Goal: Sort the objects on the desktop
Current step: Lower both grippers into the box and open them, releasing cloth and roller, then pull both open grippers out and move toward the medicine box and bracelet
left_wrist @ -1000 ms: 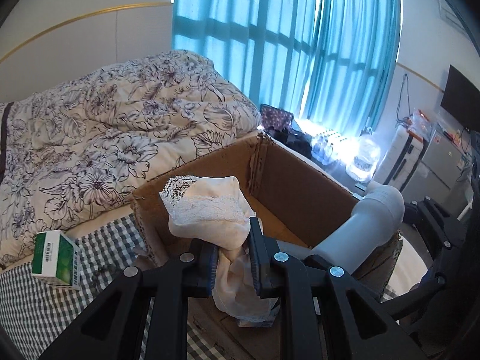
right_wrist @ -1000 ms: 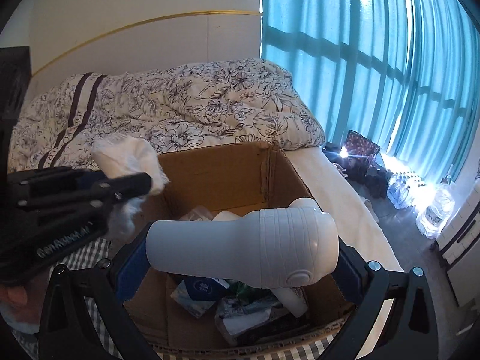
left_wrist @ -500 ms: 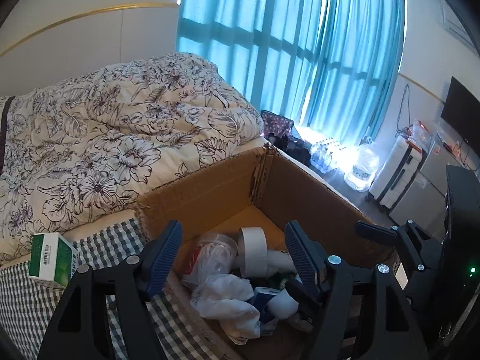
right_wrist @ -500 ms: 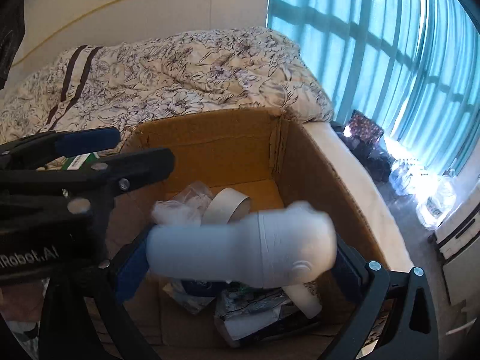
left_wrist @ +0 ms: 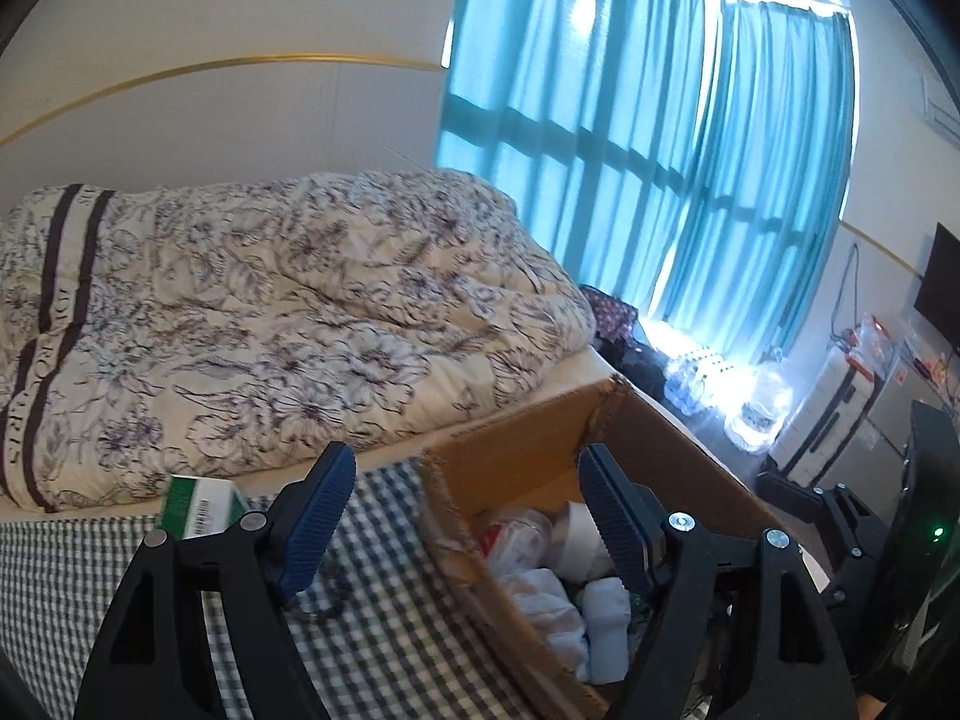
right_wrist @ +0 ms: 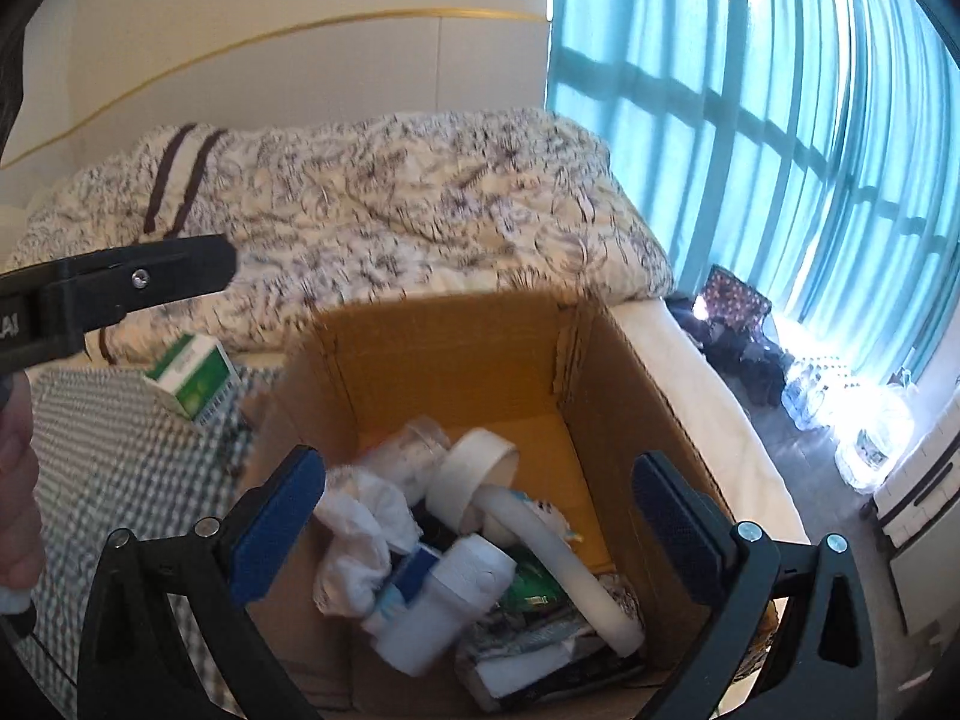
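Where the checked cloth (left_wrist: 384, 618) ends, a floral quilt (left_wrist: 270, 330) meets teal curtains (left_wrist: 648, 138).

Teal curtains (right_wrist: 780, 120), a brown cardboard box (right_wrist: 456, 360)
The quilt (left_wrist: 270, 312) is cream with dark flower outlines, the cloth (left_wrist: 372, 630) dark-and-white checked, and a small carton (right_wrist: 192, 378) is green and white.

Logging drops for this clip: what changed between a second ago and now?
Both grippers let go. The left gripper, jaws just opened, dropped the crumpled cream lace cloth into the brown cardboard box; the right gripper released the white plastic bottle there too. Both now stand open and empty. Box and green-and-white carton stayed put.
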`<state>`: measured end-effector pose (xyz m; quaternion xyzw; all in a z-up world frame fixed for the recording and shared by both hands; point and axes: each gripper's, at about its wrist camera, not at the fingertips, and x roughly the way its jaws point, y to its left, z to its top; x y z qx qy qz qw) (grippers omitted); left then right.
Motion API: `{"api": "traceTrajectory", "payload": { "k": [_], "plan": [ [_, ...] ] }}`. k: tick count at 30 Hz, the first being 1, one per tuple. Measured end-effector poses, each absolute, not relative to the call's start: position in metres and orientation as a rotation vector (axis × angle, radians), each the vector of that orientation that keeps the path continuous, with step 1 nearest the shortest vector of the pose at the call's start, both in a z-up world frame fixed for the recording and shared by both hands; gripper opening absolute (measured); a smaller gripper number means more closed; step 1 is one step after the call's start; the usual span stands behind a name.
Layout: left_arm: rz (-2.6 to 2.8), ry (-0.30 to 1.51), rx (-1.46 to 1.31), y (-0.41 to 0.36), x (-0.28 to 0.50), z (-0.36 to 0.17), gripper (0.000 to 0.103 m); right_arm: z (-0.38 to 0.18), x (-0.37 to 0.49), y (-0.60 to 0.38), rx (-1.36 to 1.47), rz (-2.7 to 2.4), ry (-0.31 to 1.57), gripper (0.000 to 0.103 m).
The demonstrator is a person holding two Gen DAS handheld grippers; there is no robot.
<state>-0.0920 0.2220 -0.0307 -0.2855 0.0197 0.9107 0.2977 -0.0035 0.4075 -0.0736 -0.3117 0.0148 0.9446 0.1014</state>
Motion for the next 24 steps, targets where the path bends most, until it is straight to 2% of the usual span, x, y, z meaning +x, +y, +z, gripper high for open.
{"api": "traceTrajectory", "payload": {
  "k": [6,10,16,18,24],
  "plan": [
    [2.505,0.028,-0.721,0.169,-0.097,-0.014,0.081,-0.048,0.001,0.392,-0.755,2.846,0.122,0.103],
    [2.558,0.014,-0.701,0.135,-0.097,-0.010,0.095,-0.035,0.004,0.382,-0.646,2.870,0.181,0.103],
    [2.630,-0.014,-0.702,0.083,-0.103,-0.016,0.100,-0.018,0.011,0.365,-0.508,2.895,0.276,0.103],
    [2.643,-0.020,-0.717,0.068,-0.107,-0.020,0.102,-0.015,0.012,0.355,-0.486,2.906,0.262,0.103],
    [2.661,0.026,-0.786,0.039,-0.125,-0.044,0.103,-0.012,0.005,0.306,-0.422,2.959,0.064,0.103]
  ]
}}
